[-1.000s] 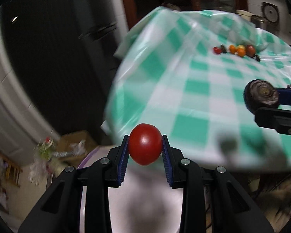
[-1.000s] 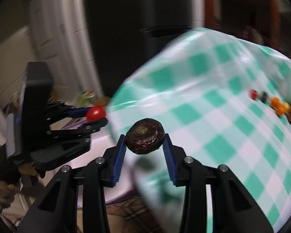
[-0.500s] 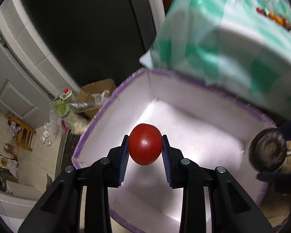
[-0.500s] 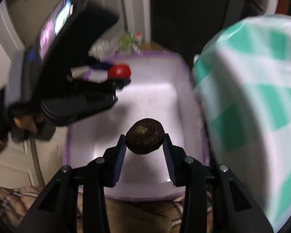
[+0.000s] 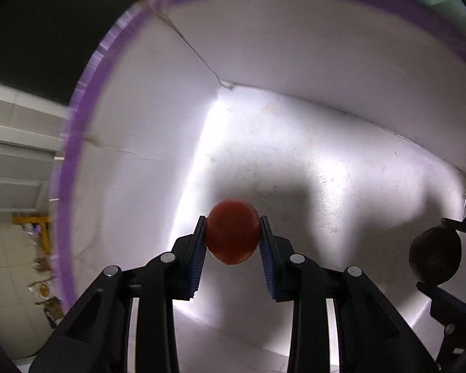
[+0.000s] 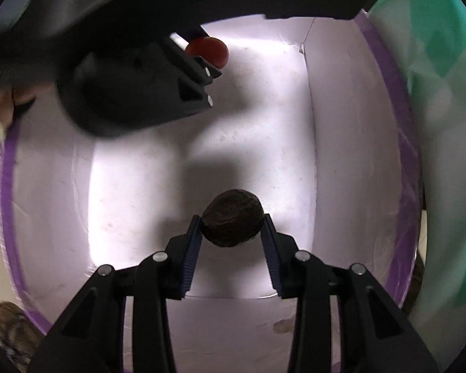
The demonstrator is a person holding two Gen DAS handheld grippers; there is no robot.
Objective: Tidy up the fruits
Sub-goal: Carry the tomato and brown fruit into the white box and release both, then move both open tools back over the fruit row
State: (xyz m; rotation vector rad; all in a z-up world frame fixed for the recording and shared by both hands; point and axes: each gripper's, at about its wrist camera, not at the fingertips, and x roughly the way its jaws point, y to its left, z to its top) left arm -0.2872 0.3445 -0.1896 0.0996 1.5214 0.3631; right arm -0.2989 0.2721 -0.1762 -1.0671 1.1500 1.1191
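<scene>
- Left gripper (image 5: 233, 237) pinches a red tomato (image 5: 233, 231) between its blue pads; I hold it inside the white box (image 5: 295, 46) with the purple rim, above the floor toward the far-left corner.
- Right gripper (image 6: 232, 228) is clamped on a dark wrinkled fruit (image 6: 232, 220), also inside the box, nearer the near wall and to the right of the tomato.
- Neither fruit touches the floor as far as I can judge; shadows sit apart beneath them.
- Box floor shows no other fruit in either view, so I take these as the first two in.
- Left to do: release both. The green-checked tablecloth (image 6: 444, 62) edges the box's right side; its top is out of view, so fruit left there cannot be told.
</scene>
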